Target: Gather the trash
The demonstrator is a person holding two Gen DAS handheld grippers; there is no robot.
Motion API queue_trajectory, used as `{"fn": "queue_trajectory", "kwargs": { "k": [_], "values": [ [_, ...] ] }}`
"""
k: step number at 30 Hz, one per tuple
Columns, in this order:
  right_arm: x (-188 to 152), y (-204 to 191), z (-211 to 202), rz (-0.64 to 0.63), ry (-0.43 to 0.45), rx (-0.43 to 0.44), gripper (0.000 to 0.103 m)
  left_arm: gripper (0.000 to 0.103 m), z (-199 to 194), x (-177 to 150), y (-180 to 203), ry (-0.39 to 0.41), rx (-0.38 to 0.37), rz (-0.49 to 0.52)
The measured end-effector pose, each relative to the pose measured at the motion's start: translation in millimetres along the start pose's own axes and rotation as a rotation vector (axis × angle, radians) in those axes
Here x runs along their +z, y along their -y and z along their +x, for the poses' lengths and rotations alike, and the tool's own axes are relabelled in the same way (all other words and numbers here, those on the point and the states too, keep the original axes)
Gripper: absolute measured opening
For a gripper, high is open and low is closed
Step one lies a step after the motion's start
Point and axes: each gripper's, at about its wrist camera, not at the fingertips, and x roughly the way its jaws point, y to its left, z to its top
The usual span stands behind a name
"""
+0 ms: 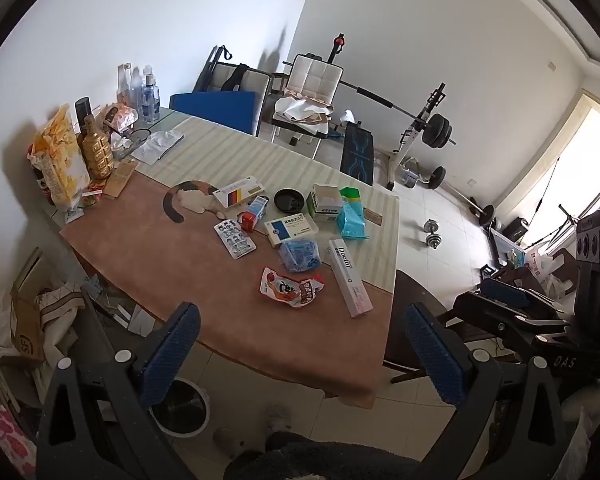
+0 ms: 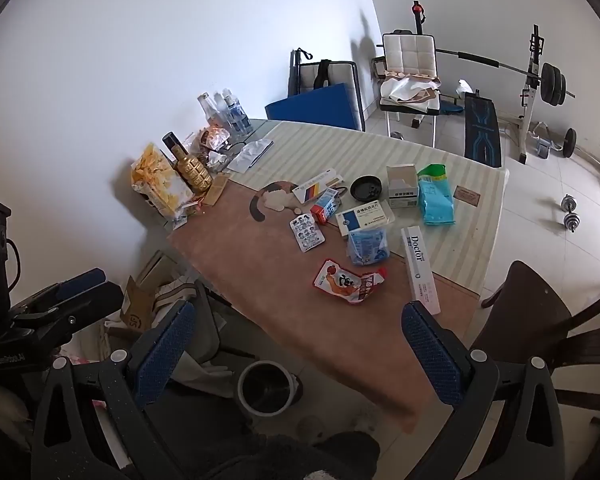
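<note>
Trash lies across the table point(image 1: 172, 280) point(image 2: 240, 264): a red snack wrapper point(image 1: 290, 287) point(image 2: 350, 282), a blue plastic packet point(image 1: 299, 255) point(image 2: 367, 245), a long white "Doctor" box point(image 1: 350, 277) point(image 2: 420, 270), a blister pack point(image 1: 235, 238) point(image 2: 307, 233), a blue-and-white medicine box point(image 1: 291, 229) point(image 2: 365, 218) and a black lid point(image 1: 289, 200) point(image 2: 365, 188). A white bin point(image 1: 182, 410) point(image 2: 265, 388) stands on the floor by the table's near edge. My left gripper point(image 1: 302, 354) and right gripper point(image 2: 300, 354) both hang open above that edge, holding nothing.
Snack bags, a gold bottle point(image 1: 96, 152) and water bottles point(image 1: 148, 96) crowd the table's far left by the wall. Chairs point(image 1: 312, 92) and a weight bench with barbell point(image 1: 420, 128) stand beyond. A dark chair point(image 2: 540, 320) sits at the right, cardboard and cloth point(image 1: 32, 320) at the left.
</note>
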Motion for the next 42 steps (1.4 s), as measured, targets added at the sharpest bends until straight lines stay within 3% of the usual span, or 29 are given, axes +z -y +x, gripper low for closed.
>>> {"fn": "queue_trajectory", "kwargs": {
  "k": [42],
  "values": [
    [13, -23, -22, -0.013, 0.011, 0.006, 0.103, 0.103, 5, 5, 2, -0.002, 0.000, 0.002]
  ]
}}
